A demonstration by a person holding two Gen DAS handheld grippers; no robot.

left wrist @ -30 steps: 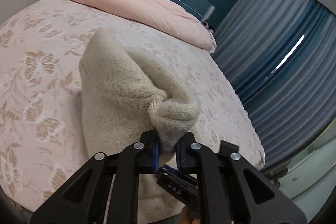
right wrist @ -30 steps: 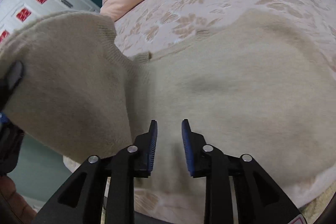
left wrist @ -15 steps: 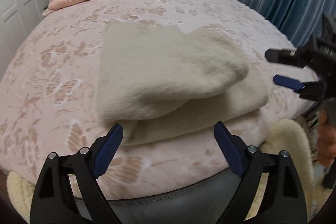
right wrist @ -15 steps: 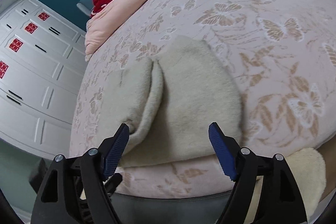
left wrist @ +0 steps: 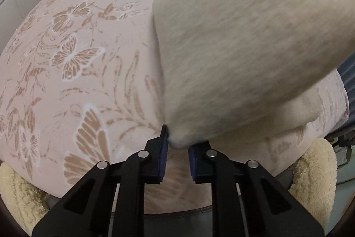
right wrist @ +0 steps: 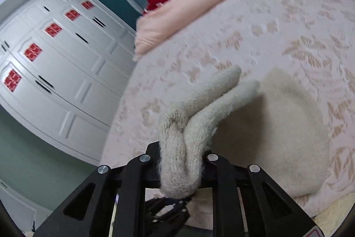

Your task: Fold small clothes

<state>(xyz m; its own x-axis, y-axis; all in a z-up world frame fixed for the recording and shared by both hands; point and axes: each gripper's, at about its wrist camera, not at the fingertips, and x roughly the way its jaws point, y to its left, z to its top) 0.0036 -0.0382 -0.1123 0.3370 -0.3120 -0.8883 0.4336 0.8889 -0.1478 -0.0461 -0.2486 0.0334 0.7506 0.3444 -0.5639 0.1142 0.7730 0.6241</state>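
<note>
Whereas half a second earlier both grippers hovered wide open over the folded beige knit sweater [left wrist: 255,37], the left gripper [left wrist: 177,153] now has its jaws closed on the sweater's near-left corner, while the right gripper [right wrist: 180,170] clamps a thick doubled edge; the raised layer lifts off the butterfly-print bedspread [left wrist: 77,70], the remainder lying on it, which suggests the next fold is beginning
</note>
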